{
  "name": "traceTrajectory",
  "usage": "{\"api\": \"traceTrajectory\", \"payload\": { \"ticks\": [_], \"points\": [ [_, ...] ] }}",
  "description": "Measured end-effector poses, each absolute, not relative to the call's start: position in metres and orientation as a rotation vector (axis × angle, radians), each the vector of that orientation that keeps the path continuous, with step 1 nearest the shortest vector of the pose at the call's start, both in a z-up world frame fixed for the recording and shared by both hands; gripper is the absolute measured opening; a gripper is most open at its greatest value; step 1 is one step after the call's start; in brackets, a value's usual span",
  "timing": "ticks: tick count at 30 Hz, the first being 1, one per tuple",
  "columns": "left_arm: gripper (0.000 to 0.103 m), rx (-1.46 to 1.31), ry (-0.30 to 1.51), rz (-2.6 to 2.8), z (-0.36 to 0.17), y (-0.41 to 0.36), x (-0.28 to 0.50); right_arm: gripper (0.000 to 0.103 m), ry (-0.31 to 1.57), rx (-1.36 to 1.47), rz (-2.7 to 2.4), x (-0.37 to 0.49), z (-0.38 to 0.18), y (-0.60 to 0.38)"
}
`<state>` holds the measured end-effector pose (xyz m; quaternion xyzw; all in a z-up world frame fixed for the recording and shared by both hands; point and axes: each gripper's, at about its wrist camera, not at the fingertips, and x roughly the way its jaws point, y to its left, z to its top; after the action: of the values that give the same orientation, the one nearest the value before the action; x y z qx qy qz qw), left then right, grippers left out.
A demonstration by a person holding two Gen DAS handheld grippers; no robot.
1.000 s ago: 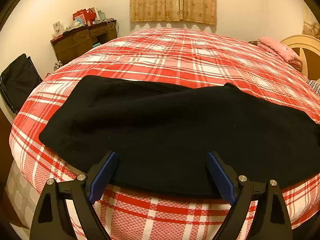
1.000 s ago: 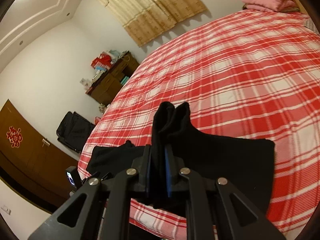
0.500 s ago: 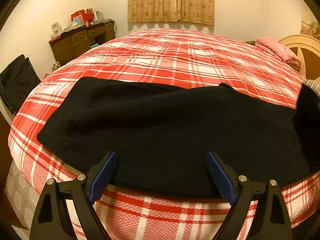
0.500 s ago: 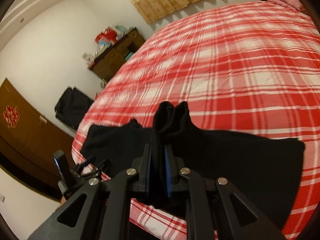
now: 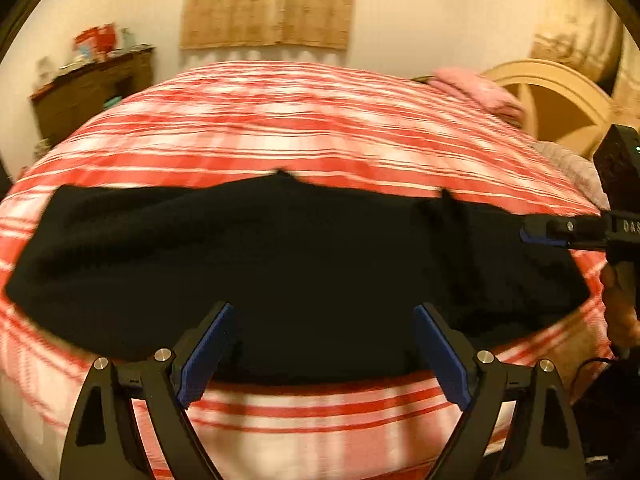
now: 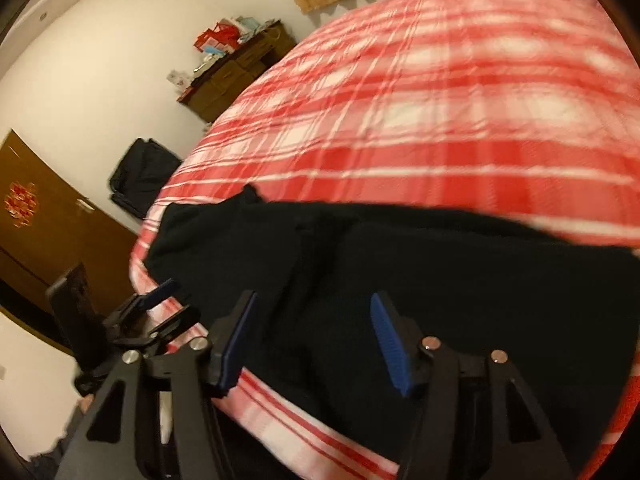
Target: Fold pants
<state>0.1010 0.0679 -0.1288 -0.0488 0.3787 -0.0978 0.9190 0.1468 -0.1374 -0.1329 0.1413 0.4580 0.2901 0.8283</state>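
The black pants (image 5: 300, 264) are lying spread out flat along the near edge of the bed (image 5: 320, 128), on top of the red plaid bedspread (image 6: 440, 100), with one end doubled over itself so there's a thicker fold near the right side. The fabric's so dark you can't really make out seams or legs.

The left hand-held gripper (image 5: 322, 344) is hovering at the bed edge with its blue pads spread wide, nothing between them. The right hand-held gripper (image 6: 312, 340) is also gaping wide over the pants, pads clear of the cloth as far as I can tell.

Further out, a wooden dresser (image 6: 240, 76) is sitting against the wall and a pink blanket (image 5: 480, 92) is lying by the headboard (image 5: 560, 100).
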Motion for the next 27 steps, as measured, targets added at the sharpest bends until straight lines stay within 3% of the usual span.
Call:
{"api": "traceTrajectory", "payload": {
  "ticks": [11, 16, 18, 19, 20, 21, 27],
  "points": [
    [0.091, -0.227, 0.828, -0.347, -0.123, -0.002, 0.160, 0.072, 0.811, 0.574, 0.304, 0.119, -0.133, -0.298],
    [0.063, -0.280, 0.896, -0.324, -0.138, -0.012, 0.171, 0.071, 0.802, 0.621, 0.285, 0.125, -0.146, -0.319],
    [0.056, -0.257, 0.881, -0.303, -0.139, -0.012, 0.165, 0.071, 0.803, 0.629, 0.323, 0.126, -0.146, -0.316],
    [0.047, -0.255, 0.879, -0.301, -0.139, -0.011, 0.164, 0.071, 0.798, 0.624, 0.335, 0.125, -0.145, -0.314],
    [0.021, -0.263, 0.886, -0.304, -0.139, -0.012, 0.162, 0.071, 0.788, 0.604, 0.337, 0.124, -0.143, -0.312],
    [0.014, -0.283, 0.885, -0.313, -0.139, -0.009, 0.161, 0.071, 0.778, 0.581, 0.332, 0.123, -0.142, -0.308],
    [0.010, -0.354, 0.807, -0.322, -0.120, 0.002, 0.143, 0.071, 0.750, 0.569, 0.350, 0.119, -0.142, -0.296]
  ]
}}
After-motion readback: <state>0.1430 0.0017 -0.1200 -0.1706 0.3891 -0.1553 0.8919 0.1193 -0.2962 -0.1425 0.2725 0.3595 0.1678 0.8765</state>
